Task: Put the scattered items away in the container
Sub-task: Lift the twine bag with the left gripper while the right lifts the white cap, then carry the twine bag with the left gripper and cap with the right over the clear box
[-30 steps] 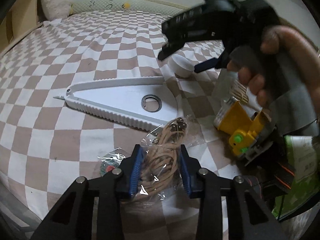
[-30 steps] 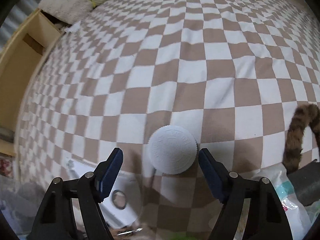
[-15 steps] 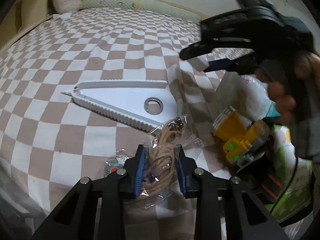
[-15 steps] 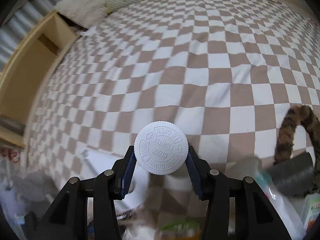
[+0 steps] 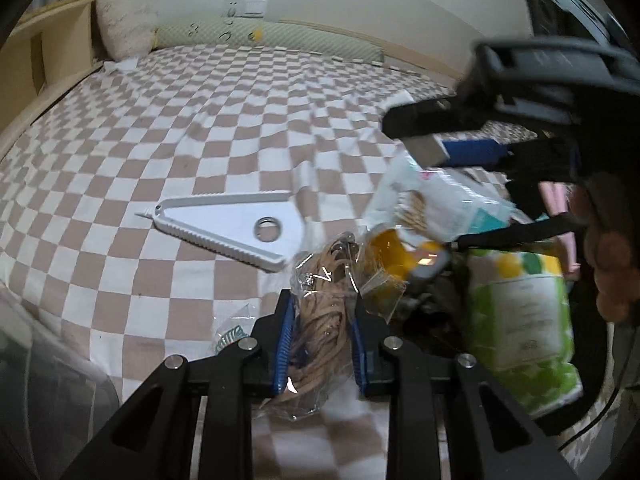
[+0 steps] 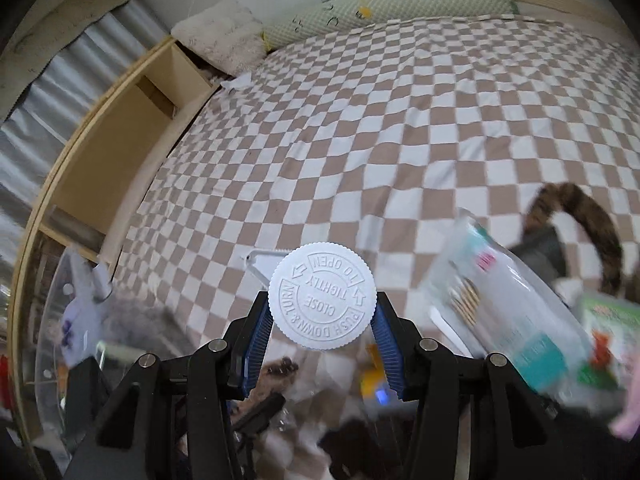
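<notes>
From the left wrist view, the left claw (image 5: 320,340) is clenched on one clear bag of tan rubber bands (image 5: 320,316), both blue pads pressing its sides, the bag lifted off the bed (image 5: 120,128). On the checked brown-and-white bedspread lie one white triangular plastic piece (image 5: 236,224) with a metal ring in it and, just left of the claw, one small clear packet (image 5: 232,328) with something teal inside. To the right sits a heap — one yellow toy-like item (image 5: 404,256), one white pouch (image 5: 436,200) and one green-and-white pack (image 5: 524,320), touching each other. The right claw (image 5: 440,136) crosses above the heap, held by a hand (image 5: 612,264) at the right edge. One white fluffy pillow (image 5: 126,26) and one long green bolster (image 5: 272,38) lie at the headboard, a pale wall behind. The far and left stretches of the bed are open.

From the right wrist view, the right claw (image 6: 322,328) grips one white ribbed child-proof cap (image 6: 322,294) — whatever lies under the cap is hidden. One clear round container (image 6: 60,320) shows at lower left, at the bed's edge beside a wooden frame (image 6: 120,144); its contents are blurred. The white pouch (image 6: 504,300) is at the right, blurred, and one striped furry tail (image 6: 588,220) curves behind it. Most of the bedspread beyond is bare.
</notes>
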Available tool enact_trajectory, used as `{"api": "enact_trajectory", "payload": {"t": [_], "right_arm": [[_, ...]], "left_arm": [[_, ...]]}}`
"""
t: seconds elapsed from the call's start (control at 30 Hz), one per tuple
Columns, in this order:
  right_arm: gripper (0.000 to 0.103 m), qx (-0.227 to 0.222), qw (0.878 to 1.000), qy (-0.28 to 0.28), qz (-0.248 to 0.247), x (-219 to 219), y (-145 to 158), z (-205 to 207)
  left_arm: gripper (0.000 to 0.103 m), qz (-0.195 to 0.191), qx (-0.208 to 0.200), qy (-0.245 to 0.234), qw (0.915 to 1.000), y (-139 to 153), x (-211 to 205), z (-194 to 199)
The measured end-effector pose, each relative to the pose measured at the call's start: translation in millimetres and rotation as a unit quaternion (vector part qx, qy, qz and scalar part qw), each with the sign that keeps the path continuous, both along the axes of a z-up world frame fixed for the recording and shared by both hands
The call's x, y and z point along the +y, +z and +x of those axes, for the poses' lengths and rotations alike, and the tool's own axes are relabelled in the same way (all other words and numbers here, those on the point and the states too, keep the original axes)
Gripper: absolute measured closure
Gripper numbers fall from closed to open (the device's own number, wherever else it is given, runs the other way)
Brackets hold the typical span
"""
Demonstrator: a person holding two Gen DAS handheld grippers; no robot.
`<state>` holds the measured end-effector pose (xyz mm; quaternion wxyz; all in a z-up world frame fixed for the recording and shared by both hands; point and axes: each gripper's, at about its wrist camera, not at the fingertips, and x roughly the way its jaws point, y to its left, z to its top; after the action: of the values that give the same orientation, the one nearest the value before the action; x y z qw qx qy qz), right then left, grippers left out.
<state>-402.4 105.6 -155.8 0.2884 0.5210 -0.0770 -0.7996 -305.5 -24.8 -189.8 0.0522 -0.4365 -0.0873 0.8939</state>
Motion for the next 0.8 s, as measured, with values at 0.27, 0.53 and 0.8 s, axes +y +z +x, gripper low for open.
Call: {"api": "enact_trajectory", "payload": {"t": [0.27, 0.53, 0.8], "right_arm": [[0.052, 0.025, 0.999, -0.044, 0.000, 70, 39, 47], [0.052, 0.050, 0.996, -0.069, -0.003, 88, 74, 122], [0.052, 0.059, 0.995, -0.081, -0.027, 100, 96, 173]], "left_arm": [[0.077, 0.007, 0.010, -0.010, 0.9999, 39, 16, 30], [0.077, 0.012, 0.017, -0.016, 0.9997, 81, 27, 66], [0.077, 0.015, 0.034, -0.022, 0.9991, 121, 35, 104]]}}
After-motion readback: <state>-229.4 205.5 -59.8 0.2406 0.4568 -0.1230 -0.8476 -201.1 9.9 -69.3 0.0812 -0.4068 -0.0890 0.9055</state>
